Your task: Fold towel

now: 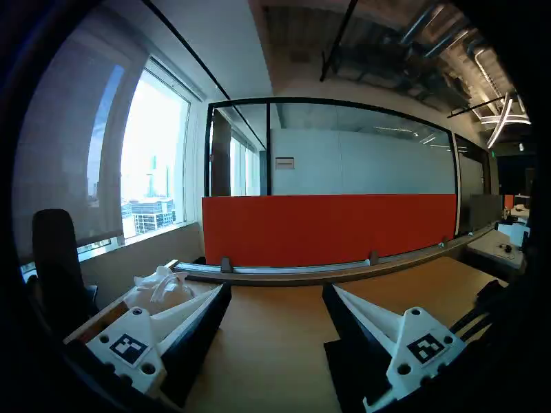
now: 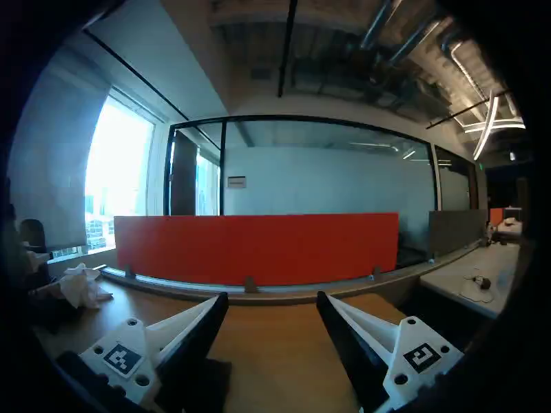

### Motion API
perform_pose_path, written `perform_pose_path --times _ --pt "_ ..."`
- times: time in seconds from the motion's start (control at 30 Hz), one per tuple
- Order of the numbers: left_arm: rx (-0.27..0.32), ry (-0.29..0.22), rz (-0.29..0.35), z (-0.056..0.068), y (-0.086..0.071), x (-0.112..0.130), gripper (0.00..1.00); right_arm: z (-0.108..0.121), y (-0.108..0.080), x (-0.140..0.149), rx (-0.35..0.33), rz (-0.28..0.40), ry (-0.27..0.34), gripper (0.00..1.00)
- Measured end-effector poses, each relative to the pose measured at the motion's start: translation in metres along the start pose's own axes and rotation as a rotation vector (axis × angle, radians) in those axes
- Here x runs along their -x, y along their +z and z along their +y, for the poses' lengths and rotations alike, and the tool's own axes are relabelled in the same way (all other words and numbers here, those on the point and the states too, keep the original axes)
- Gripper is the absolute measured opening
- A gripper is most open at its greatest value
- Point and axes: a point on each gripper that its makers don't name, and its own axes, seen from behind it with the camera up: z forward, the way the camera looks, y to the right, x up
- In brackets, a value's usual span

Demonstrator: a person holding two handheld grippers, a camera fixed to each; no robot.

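A crumpled white towel (image 1: 160,286) lies on the wooden table (image 1: 275,344) at the left, just beyond my left gripper's left finger. My left gripper (image 1: 277,296) is open, its fingers wide apart with bare table between them. In the right gripper view the same crumpled towel (image 2: 81,286) sits far to the left on the table (image 2: 275,351). My right gripper (image 2: 272,303) is also open and holds nothing, well to the right of the towel.
An orange divider panel (image 1: 330,230) with a metal rail runs along the table's far edge. A black office chair (image 1: 58,265) stands at the left by the window. Another desk (image 2: 482,275) with small items lies to the right.
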Motion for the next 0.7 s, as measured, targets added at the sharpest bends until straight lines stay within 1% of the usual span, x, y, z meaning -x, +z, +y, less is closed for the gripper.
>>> perform_pose_path --times 0.07,0.2,0.27,0.37,0.5,0.7 --pt "-0.003 -0.002 -0.003 -0.001 0.000 -0.009 0.98 0.001 0.000 -0.008 0.002 -0.001 0.000 1.00" --pt "-0.005 -0.003 -0.007 -0.001 0.002 -0.021 0.98 0.002 0.000 -0.021 0.002 -0.007 -0.007 1.00" --pt "0.000 -0.003 -0.010 0.000 0.003 -0.025 0.98 0.003 0.001 -0.027 -0.001 -0.009 -0.011 1.00" --pt "0.017 0.007 -0.025 0.004 0.005 -0.027 0.99 0.004 0.001 -0.030 -0.010 -0.019 -0.019 1.00" --pt "0.064 0.035 -0.054 0.016 0.005 -0.028 0.99 0.001 0.001 -0.030 -0.043 -0.044 -0.035 1.00" --pt "0.161 0.102 -0.110 0.034 0.004 -0.020 0.98 -0.018 -0.002 -0.018 -0.148 -0.101 -0.093 1.00"
